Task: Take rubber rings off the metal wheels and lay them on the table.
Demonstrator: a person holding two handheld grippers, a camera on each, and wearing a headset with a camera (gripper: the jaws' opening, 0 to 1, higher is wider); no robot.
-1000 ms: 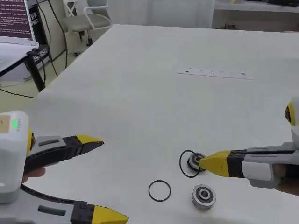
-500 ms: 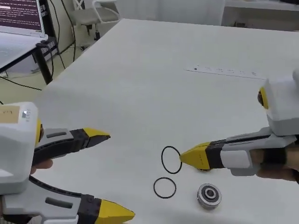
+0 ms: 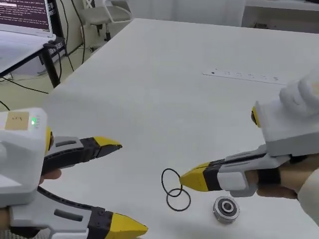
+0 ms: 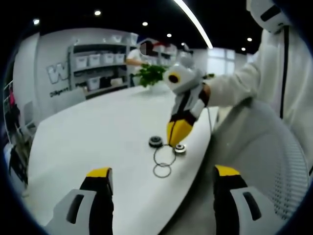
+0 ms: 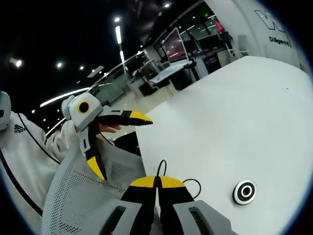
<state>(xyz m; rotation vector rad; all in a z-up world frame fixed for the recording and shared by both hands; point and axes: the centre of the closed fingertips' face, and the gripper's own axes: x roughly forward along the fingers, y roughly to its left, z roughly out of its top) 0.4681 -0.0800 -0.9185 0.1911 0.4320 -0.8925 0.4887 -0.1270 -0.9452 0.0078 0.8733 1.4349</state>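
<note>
- Rubber ring [image 3: 163, 180] – pinched by its edge at the tip of the right gripper [image 3: 183, 178] and tilted up from the table [image 3: 164, 89]. Can't tell if its low edge touches the tabletop.
- Right gripper jaws are pressed together on the ring, yellow tips meeting. In the right gripper view the ring rises as a thin black loop from between them.
- Second rubber ring [image 3: 178, 209] lies flat on the table just under the held one. Their outlines overlap in the head view; real contact is unclear.
- Metal wheel [image 3: 227, 207] lies flat on the table, near the flat ring and below the right gripper's body, close to the table's near edge.
- Second metal wheel [image 4: 155, 142] lies flat on the table just beside the right gripper's tip, on the side away from the table edge.
- Left gripper [image 3: 130, 187] – jaws spread wide, nothing between them. It sits well apart from the rings, pointing towards them.
- A hand grips each gripper from behind.
- White strip [image 3: 244, 75] with small marks lies flat farther back on the table.
- Off the table's far left corner: a lit screen [image 3: 25, 12] with text and a chair [image 3: 99, 15].
</note>
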